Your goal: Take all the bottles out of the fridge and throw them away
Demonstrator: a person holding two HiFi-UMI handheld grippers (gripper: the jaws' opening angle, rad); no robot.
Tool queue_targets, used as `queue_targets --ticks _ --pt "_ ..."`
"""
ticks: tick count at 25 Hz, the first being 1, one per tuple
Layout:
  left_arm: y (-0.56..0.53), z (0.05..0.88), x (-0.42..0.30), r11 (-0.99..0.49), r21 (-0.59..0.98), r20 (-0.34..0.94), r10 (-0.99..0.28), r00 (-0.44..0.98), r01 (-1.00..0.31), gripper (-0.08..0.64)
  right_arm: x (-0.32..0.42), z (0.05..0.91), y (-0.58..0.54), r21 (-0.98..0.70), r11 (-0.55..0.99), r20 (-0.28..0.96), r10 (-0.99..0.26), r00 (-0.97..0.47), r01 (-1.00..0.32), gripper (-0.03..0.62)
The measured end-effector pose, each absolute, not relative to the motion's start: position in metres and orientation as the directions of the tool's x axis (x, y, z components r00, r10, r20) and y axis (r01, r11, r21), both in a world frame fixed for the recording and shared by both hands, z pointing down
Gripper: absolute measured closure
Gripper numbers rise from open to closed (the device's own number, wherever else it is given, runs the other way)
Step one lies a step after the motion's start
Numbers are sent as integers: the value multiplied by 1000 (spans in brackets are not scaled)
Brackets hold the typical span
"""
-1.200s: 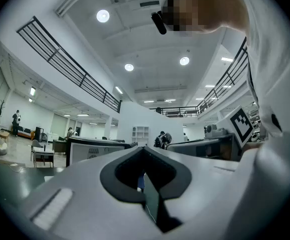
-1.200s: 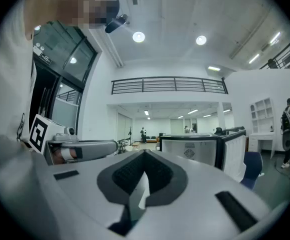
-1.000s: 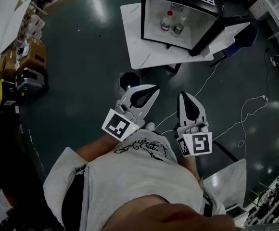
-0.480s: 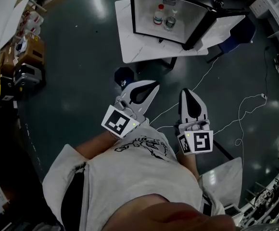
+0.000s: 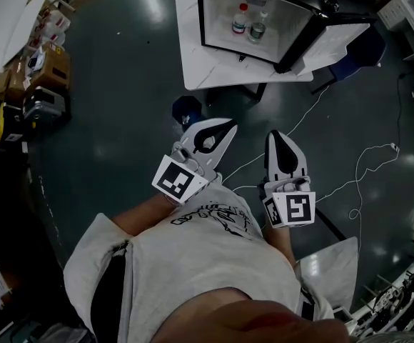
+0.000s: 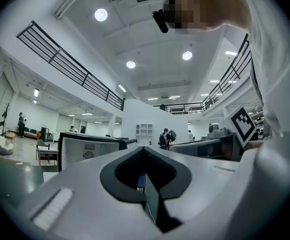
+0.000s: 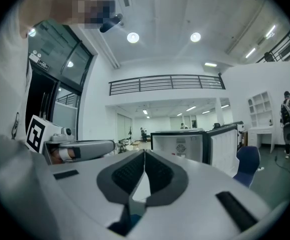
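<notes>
In the open fridge [image 5: 201,14], two bottles [image 5: 240,18], labels illegible; left gripper [image 5: 231,124] and right gripper [image 5: 278,133] closed, empty.

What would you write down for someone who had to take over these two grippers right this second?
Left gripper: shut, nothing in it, held out in front of the person.
Right gripper: shut, nothing in it, alongside the left one.
Fridge: stands on the white table ahead, well short of either gripper, with its door open.
Inside it: a red-capped bottle and a second bottle close beside it, both upright.
Done: the door is open; no bottle is out.
Left: walk up, take out both bottles, throw them away. I cannot pick out a bin for certain.
</notes>
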State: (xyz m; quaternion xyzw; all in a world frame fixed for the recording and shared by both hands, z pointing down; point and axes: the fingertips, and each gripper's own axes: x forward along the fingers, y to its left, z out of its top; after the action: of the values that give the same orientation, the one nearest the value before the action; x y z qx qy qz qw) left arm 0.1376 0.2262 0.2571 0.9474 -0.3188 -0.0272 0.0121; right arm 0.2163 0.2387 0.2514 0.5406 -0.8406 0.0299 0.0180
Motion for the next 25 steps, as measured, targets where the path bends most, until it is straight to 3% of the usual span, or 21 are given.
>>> queue_targets --ticks 25 --pt "54 259 100 -784 67 -59 -620 782 -617 551 176 261 64 1 432 89 -898 -430 -902 581"
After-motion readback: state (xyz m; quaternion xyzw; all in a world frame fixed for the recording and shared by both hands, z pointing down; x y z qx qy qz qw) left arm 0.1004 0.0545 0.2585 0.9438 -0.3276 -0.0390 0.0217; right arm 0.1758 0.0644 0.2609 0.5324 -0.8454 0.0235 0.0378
